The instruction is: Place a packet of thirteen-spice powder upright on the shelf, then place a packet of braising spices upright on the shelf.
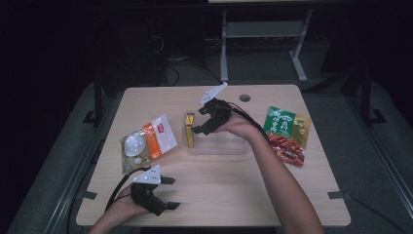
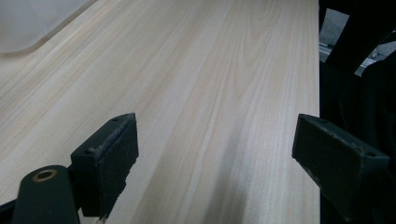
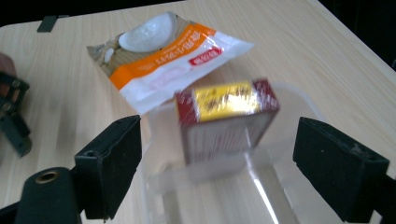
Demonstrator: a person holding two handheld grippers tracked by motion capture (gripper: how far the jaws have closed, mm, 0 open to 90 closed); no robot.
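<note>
- The right gripper (image 1: 202, 124) hovers over the clear plastic tub (image 1: 229, 147) in the middle of the table (image 1: 243, 195), its jaws standing wide with nothing between the pads.
- The red-and-yellow box (image 3: 226, 119) sits just ahead of those jaws, tilted against the tub's far end. It looks freshly set down, so I judge the step in hand to be the release of the box into the tub.
- The next move, I would say, calls for backing the right gripper up and away without nudging the box or the tub, then going for another packet. The orange-and-white pouch (image 1: 148, 140) lies beyond the box; the green-and-red packet (image 1: 288, 134) lies behind the hand, off to its other side.
- The left gripper (image 1: 168, 192) rests low near the person's edge of the table, jaws spread and holding nothing, with bare wood ahead of it.
- The right gripper view gives the box's label face, its lean, and the gap on either side to the pads (image 3: 112, 163).
- The high view gives the whole layout: both packets and the tub's place between them.
- The left gripper view adds a pale corner of the tub (image 2: 32, 23) far ahead of its jaws.
</note>
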